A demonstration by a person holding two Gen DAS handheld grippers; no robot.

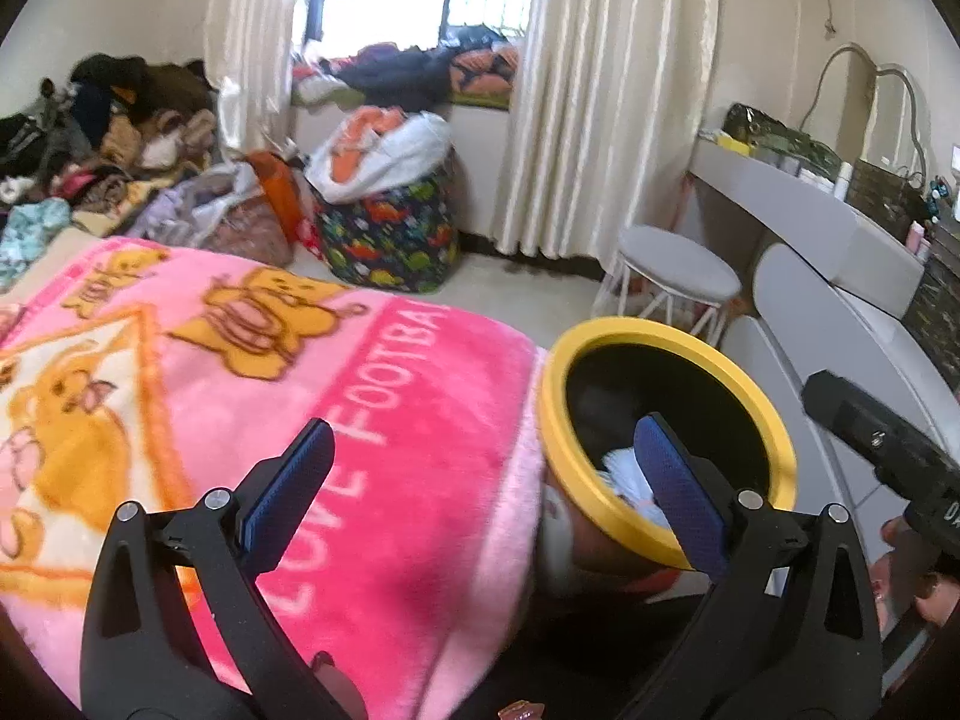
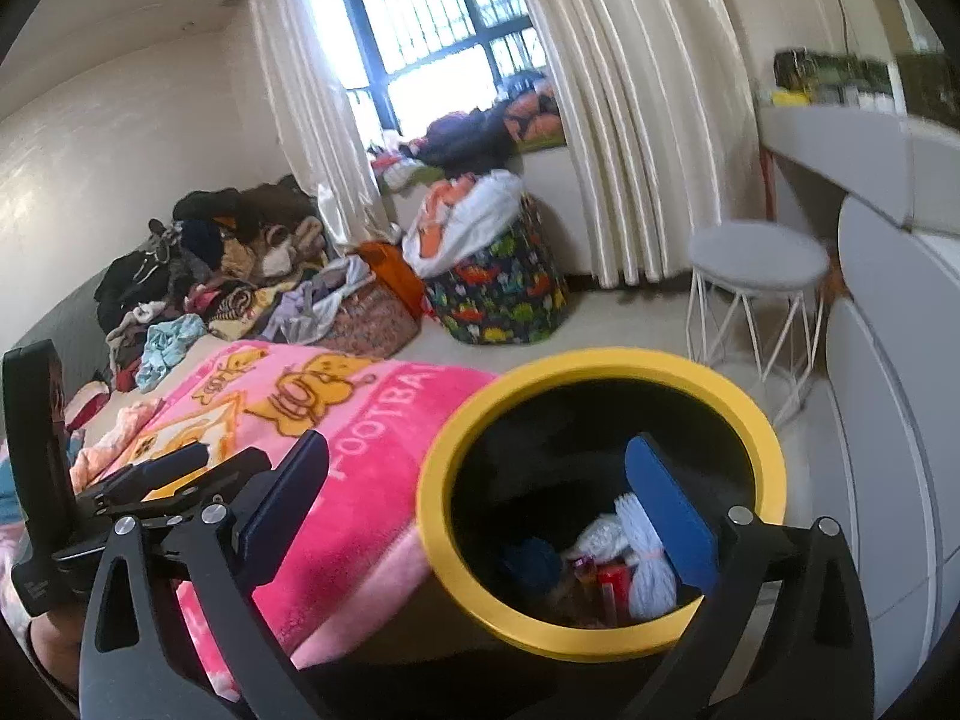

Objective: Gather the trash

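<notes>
A black bin with a yellow rim (image 2: 600, 360) stands beside the bed. Inside it lie a pale blue yarn-like bundle (image 2: 648, 558), a red item (image 2: 613, 579), a dark blue ball (image 2: 534, 558) and a crumpled white piece (image 2: 600, 531). My right gripper (image 2: 480, 450) hangs over the bin's near left edge, open, with nothing between its blue pads. My left gripper (image 1: 483, 438) is open and empty over the pink blanket's edge, its right finger in front of the bin's yellow rim (image 1: 600, 330). Pale trash (image 1: 624, 471) shows in the bin there.
A pink cartoon blanket (image 1: 270, 390) covers the bed, with a clothes pile (image 1: 120, 120) behind it. A dinosaur-print basket (image 2: 504, 294) and a white stool (image 2: 756, 264) stand on the floor. A grey dresser (image 2: 888, 420) lines the right side. A hand (image 1: 906, 576) holds the other tool.
</notes>
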